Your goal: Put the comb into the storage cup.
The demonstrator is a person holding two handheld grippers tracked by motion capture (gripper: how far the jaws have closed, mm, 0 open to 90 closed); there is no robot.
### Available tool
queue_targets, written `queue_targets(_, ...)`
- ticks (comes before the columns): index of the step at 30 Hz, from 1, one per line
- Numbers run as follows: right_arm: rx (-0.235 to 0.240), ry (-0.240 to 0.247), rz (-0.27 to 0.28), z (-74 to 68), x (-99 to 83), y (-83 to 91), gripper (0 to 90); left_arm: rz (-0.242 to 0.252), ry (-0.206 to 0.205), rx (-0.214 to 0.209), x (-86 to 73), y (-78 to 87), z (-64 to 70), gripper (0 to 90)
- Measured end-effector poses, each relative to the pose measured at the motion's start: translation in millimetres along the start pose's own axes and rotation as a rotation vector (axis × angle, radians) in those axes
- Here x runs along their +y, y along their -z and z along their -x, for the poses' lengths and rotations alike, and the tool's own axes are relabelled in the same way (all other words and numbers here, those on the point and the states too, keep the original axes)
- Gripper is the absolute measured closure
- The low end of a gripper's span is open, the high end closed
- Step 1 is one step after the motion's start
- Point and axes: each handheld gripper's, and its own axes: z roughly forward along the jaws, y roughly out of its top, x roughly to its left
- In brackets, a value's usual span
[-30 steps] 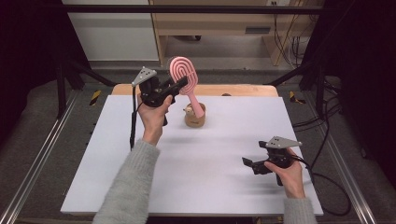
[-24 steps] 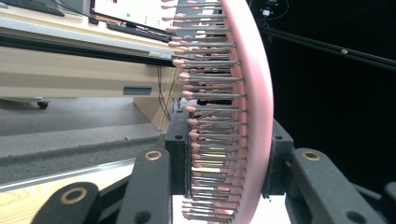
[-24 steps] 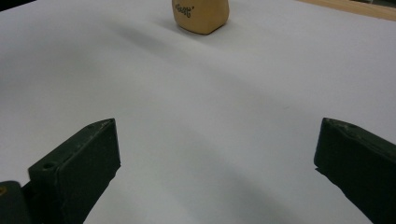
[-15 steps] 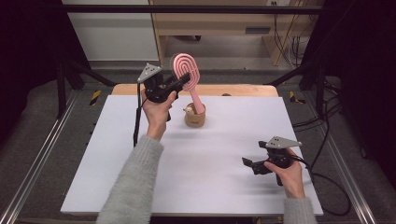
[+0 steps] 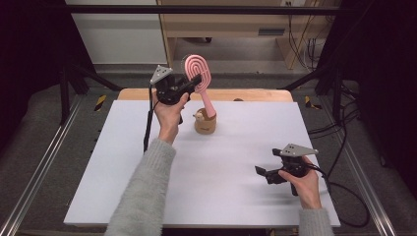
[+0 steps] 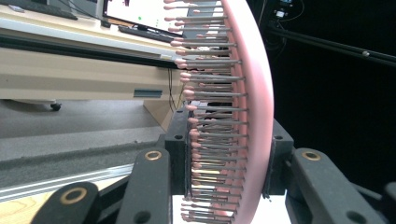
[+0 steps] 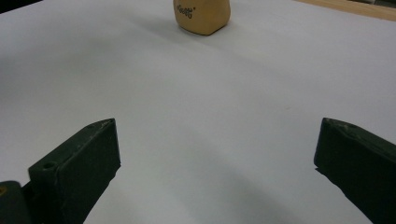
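Note:
A pink hairbrush [image 5: 199, 77] stands with its handle down in a tan wooden holder [image 5: 204, 123] near the far middle of the white table. My left gripper [image 5: 195, 81] is shut on the brush head. In the left gripper view the pink brush [image 6: 243, 107] with its bristles sits clamped between both black jaws. My right gripper [image 5: 261, 173] rests low at the front right of the table, open and empty. In the right gripper view its gripper [image 7: 215, 154] has jaws spread wide over bare table, with the tan holder [image 7: 202, 15] far ahead.
The white table top [image 5: 221, 196] spreads wide around the holder. A wooden strip [image 5: 255, 95] runs along its far edge. Metal rails [image 5: 44, 162] flank the table on both sides, and cables [image 5: 344, 123] trail at the right.
My left gripper has shifted slightly right and up with the brush head held; the brush stands more upright in the holder. The right gripper has stayed still.

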Motion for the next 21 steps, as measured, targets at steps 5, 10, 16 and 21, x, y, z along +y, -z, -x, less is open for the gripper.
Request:
queue_targets(5,0.0,-0.002,-0.002,0.0,-0.1,0.0,0.8,-0.002,0.012,0.009,-3.0,-5.3,-3.9,62.8)
queue_targets(10,0.001,-0.003,-0.002,0.2,-0.6,0.0,0.8,-0.009,0.023,0.018,-6.6,-10.3,-8.7,62.8)
queue_targets(16,0.002,-0.004,-0.001,-0.1,-0.7,-0.7,0.8,-0.013,0.024,0.032,-10.8,-16.4,-13.4,62.8)
queue_targets(21,0.002,-0.002,-0.001,0.0,-0.9,-0.8,0.7,-0.02,0.025,0.042,-14.2,-20.3,-16.8,62.8)
